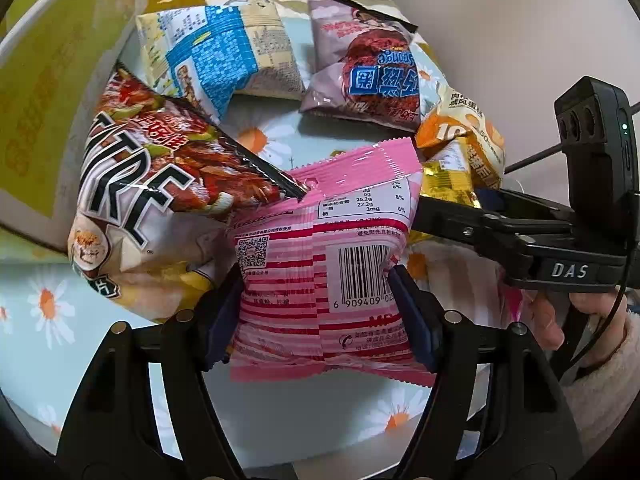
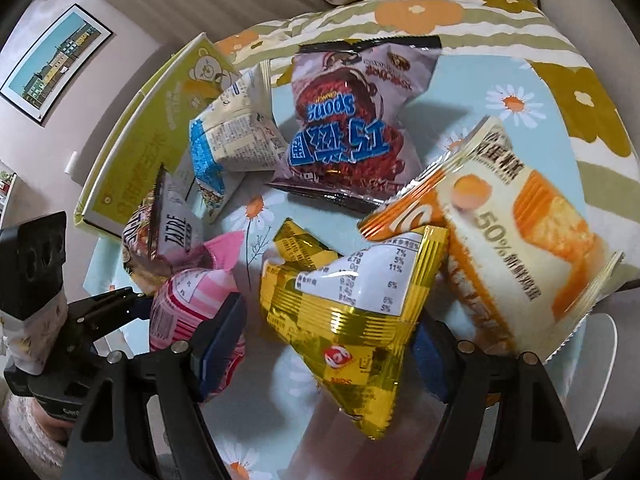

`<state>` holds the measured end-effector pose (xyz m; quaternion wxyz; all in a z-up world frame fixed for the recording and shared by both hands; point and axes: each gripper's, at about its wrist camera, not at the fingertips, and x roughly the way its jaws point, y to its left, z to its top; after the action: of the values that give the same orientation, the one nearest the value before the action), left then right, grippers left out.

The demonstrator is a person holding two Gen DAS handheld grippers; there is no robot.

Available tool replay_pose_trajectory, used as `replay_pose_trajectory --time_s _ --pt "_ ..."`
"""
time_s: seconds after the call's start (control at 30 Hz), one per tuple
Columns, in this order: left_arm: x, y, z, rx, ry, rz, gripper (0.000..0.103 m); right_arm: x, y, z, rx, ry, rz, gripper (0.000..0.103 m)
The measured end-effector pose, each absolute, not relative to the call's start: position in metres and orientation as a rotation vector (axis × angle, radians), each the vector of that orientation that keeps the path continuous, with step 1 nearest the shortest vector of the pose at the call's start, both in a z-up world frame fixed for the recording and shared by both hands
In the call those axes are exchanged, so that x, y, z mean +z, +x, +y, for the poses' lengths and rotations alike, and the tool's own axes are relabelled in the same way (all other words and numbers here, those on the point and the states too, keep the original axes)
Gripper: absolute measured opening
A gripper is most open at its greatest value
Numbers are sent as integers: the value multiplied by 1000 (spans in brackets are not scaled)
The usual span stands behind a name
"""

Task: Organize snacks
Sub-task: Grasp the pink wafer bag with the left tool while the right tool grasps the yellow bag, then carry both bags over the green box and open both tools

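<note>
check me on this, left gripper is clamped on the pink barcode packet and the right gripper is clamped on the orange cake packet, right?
Not quite. The left gripper is clamped on the pink barcode packet, but the right gripper grips the gold foil packet, not the orange cake packet, which lies beside it. The right wrist view shows this.

The pink packet point(image 1: 320, 272) carries a barcode beginning "6 909409", with "25.2g", "22.2g" and "3mg" in the table above it. Left of the pink packet, the chip bag point(image 1: 136, 208) reads "TATRE". Beyond it, upside down, the mauve bag point(image 2: 344, 128) reads "SPONGE". Right of it, the orange bag point(image 2: 516, 248) shows "50%", and the black tool point(image 1: 568, 270) says "DAS".
</note>
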<state>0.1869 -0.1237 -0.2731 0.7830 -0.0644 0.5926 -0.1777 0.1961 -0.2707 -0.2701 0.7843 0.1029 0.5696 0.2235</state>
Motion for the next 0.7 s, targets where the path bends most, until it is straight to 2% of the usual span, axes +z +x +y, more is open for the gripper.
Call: replay_pose_trajectory --time_s 0.07,0.23,0.7 --pt "-275 187 -126 -387 -130 1281 69 -271 199 -269 488 223 1235 65" --pt "-272 188 -128 -388 -118 1281 67 -268 196 -261 487 177 1223 58" --pt "-225 179 -137 -448 -116 1188 67 -230 179 -264 413 100 1122 55"
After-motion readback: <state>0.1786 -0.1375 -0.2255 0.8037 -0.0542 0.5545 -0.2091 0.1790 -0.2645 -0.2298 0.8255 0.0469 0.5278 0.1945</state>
